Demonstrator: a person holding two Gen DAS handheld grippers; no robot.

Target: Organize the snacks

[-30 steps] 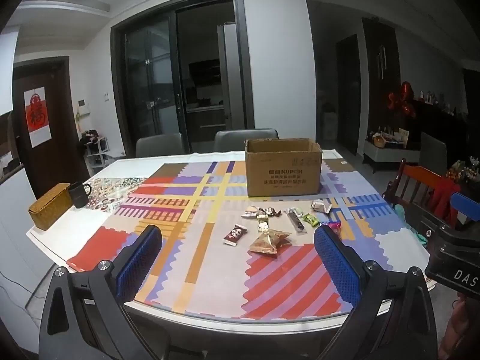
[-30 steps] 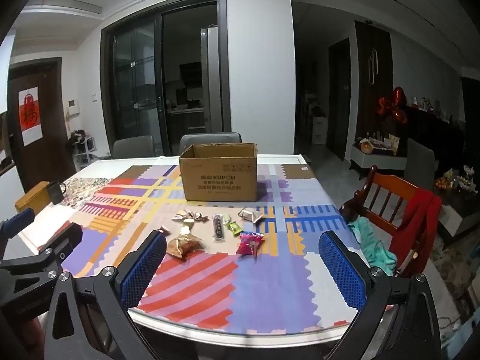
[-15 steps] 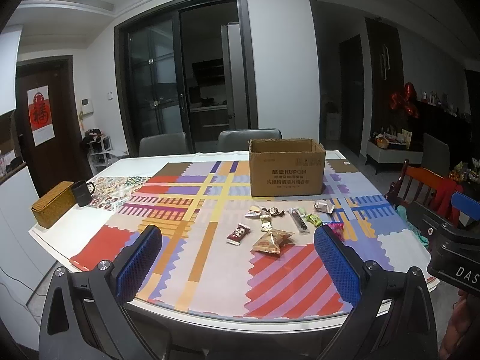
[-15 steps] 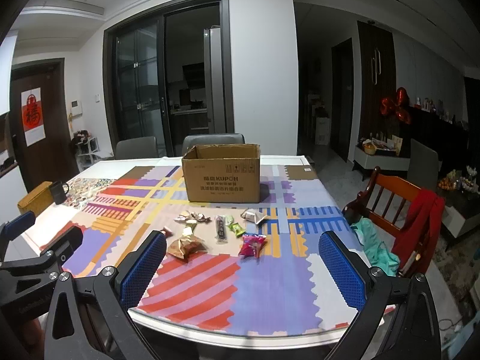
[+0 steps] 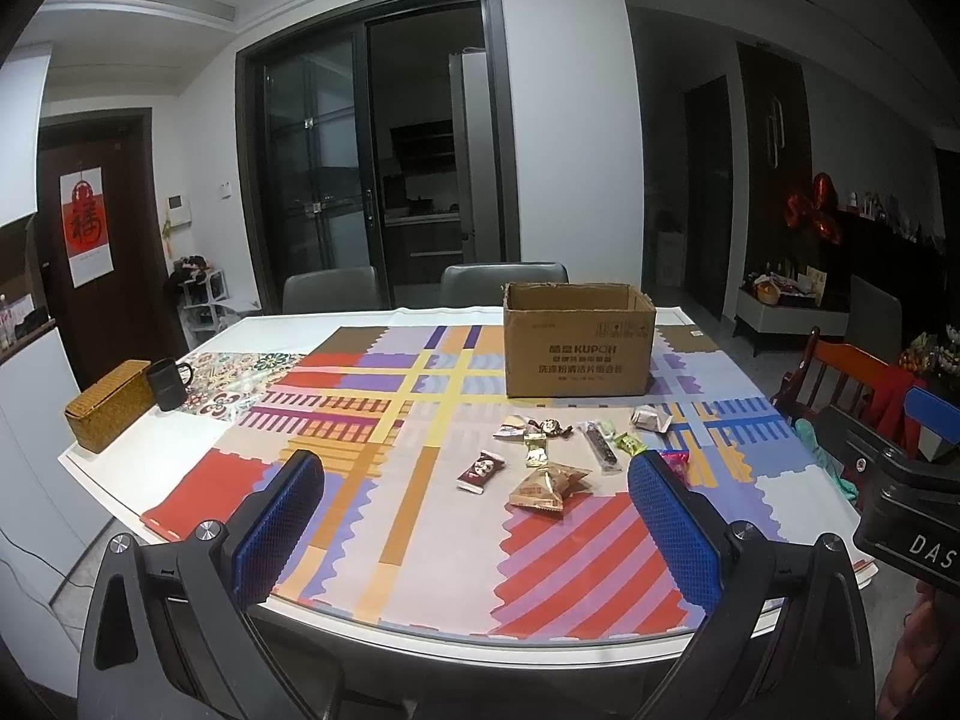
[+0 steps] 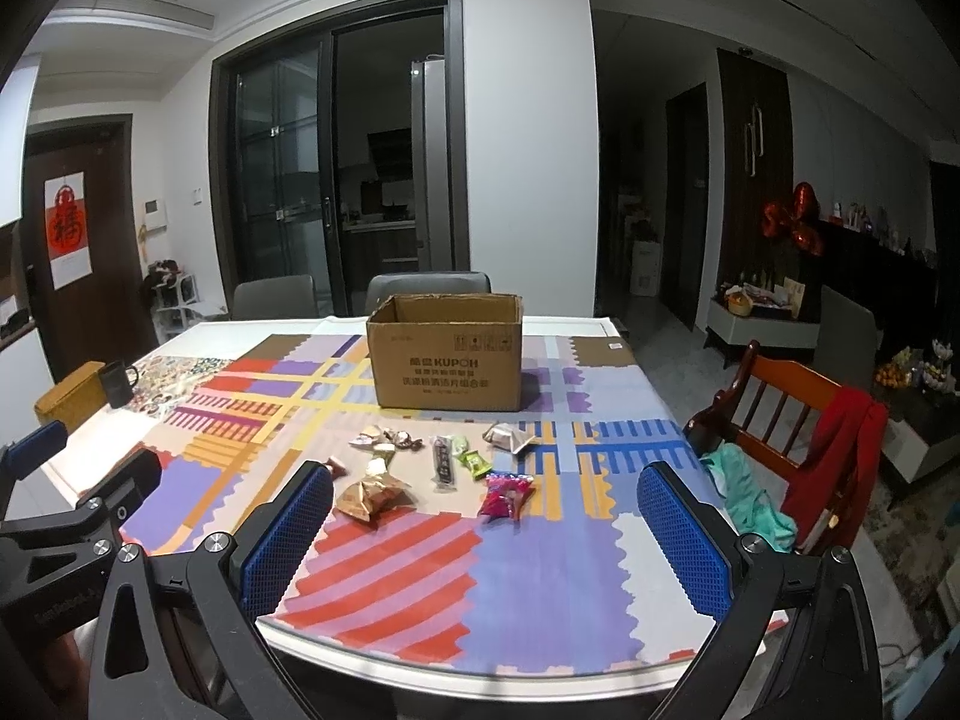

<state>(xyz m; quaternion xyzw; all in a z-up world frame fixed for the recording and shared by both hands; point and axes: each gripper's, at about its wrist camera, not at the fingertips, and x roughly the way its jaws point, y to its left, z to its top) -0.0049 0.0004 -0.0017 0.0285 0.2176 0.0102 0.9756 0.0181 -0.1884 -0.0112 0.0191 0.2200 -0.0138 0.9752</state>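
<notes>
Several wrapped snacks lie scattered mid-table in front of an open cardboard box (image 5: 579, 348) (image 6: 447, 354). Among them are a tan triangular packet (image 5: 549, 486) (image 6: 372, 495), a dark red packet (image 5: 482, 471), a long dark bar (image 5: 602, 449) (image 6: 444, 462), a green candy (image 6: 474, 462), a pink packet (image 6: 507, 495) and a silver packet (image 6: 507, 438). My left gripper (image 5: 480, 516) hovers open over the table's near edge, nothing between its blue pads. Likewise open and empty, my right gripper (image 6: 486, 528) hangs at the near edge, just short of the snacks.
A patterned mat covers the white table (image 5: 120, 468). A woven yellow box (image 5: 108, 405) and black mug (image 5: 168, 384) stand at the left edge. Grey chairs (image 5: 504, 279) sit behind the table; a wooden chair (image 6: 786, 408) with red cloth stands at the right.
Both grippers have crept slightly forward toward the table, so box and snacks look a little nearer. Nothing was grasped or moved.
</notes>
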